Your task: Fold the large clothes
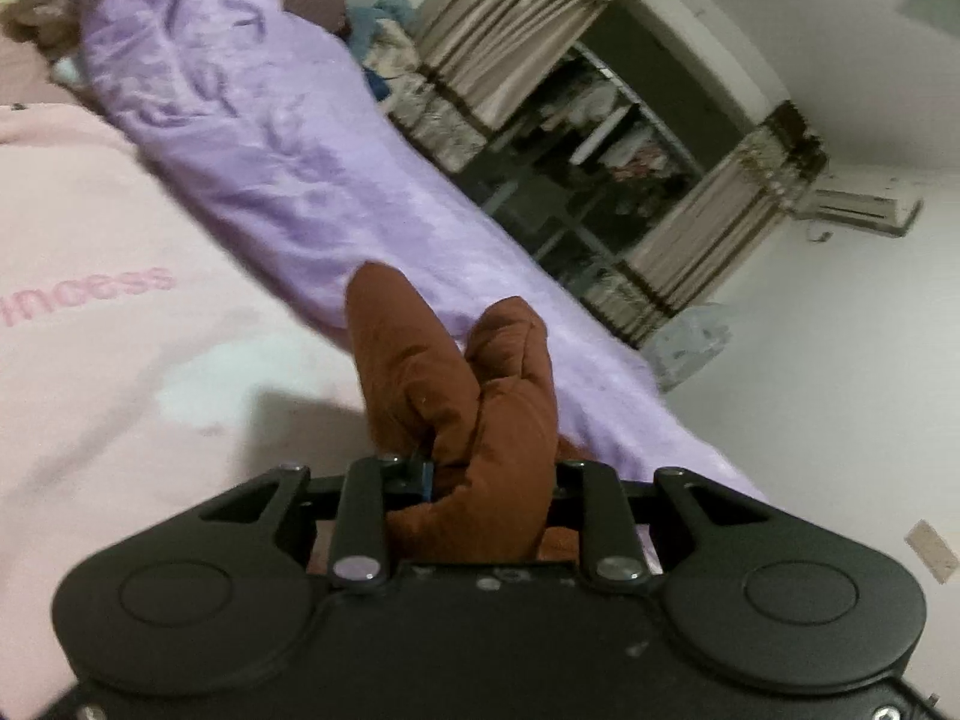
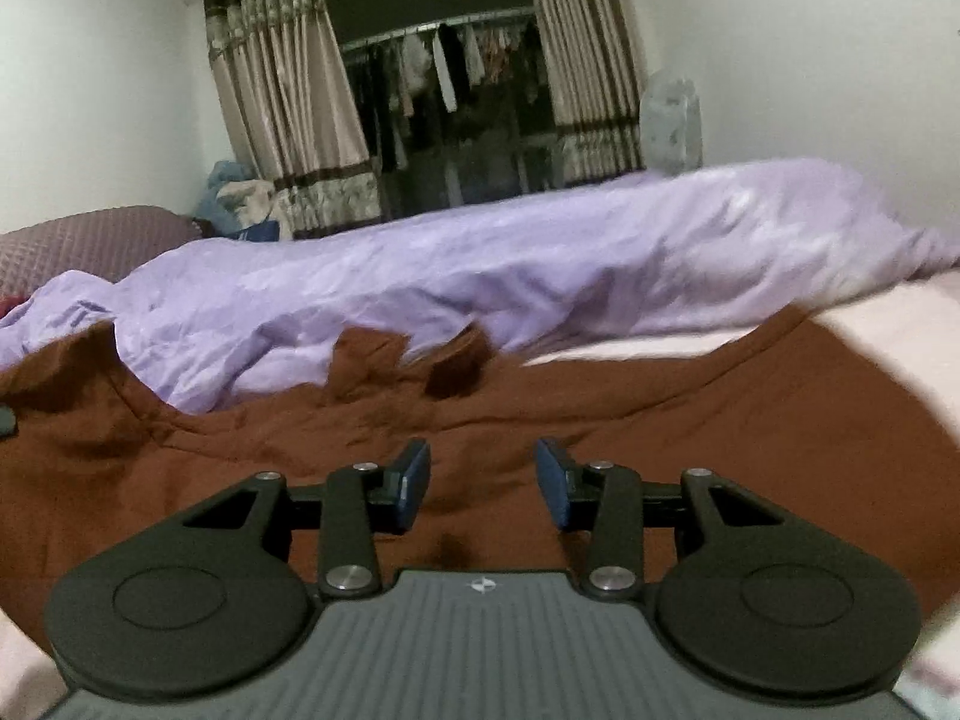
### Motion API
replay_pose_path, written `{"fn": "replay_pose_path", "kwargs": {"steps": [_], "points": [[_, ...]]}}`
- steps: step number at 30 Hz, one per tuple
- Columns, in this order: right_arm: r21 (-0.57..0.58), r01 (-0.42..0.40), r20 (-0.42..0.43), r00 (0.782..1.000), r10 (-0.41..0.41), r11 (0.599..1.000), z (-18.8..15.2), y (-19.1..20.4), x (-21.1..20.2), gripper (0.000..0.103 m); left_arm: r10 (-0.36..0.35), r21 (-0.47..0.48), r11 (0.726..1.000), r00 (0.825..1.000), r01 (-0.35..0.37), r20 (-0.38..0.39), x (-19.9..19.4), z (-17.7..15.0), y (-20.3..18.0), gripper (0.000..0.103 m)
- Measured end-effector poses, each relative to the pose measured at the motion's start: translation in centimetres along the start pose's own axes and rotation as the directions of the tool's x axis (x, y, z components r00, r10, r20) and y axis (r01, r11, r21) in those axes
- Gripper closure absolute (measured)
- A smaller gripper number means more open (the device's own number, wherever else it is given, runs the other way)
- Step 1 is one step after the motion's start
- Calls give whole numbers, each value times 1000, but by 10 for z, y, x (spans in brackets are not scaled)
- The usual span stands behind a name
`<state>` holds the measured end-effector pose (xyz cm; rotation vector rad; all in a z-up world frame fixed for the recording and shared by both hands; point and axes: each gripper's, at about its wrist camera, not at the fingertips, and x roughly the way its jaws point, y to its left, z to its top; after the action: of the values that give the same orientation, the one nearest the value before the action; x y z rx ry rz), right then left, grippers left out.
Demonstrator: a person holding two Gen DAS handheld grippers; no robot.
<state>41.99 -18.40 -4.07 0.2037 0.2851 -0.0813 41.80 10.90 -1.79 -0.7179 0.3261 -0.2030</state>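
Note:
A large brown garment (image 2: 540, 420) lies spread over the pink bed sheet (image 2: 888, 324) in the right wrist view. My right gripper (image 2: 483, 483) is open and empty, low over the garment's middle, its blue pads (image 2: 414, 483) apart. In the left wrist view my left gripper (image 1: 480, 474) is shut on a bunched fold of the brown garment (image 1: 456, 384), which sticks up between the jaws. That view is tilted, and the gripper is lifted above the pink sheet (image 1: 120, 360).
A rumpled purple blanket (image 2: 480, 276) lies along the far side of the bed, also in the left wrist view (image 1: 270, 150). A brown pillow (image 2: 90, 240) sits at the far left. Curtains (image 2: 282, 90) and a clothes rail stand behind. White walls surround.

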Motion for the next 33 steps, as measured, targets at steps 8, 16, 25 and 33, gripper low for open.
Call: {"fn": "replay_pose_path", "kwargs": {"steps": [8, 16, 25, 33], "points": [[99, 131, 68, 988, -138, 986, 11, -100, -53, 54, -172, 66, 982, 983, 176, -59, 20, -28, -101, 86], [200, 200, 78, 973, -219, 959, 9, -173, -82, 54, -362, 170, 896, 896, 411, -257, 79, -127, -237, 87], [225, 245, 33, 965, -258, 943, -6, -214, -86, 54, -168, 247, 907, 832, 340, -528, 186, -260, -243, 77], [291, 212, 26, 973, -229, 933, -6, -223, -100, 54, -389, 108, 848, 749, 518, -537, 160, -217, -261, 36]]}}
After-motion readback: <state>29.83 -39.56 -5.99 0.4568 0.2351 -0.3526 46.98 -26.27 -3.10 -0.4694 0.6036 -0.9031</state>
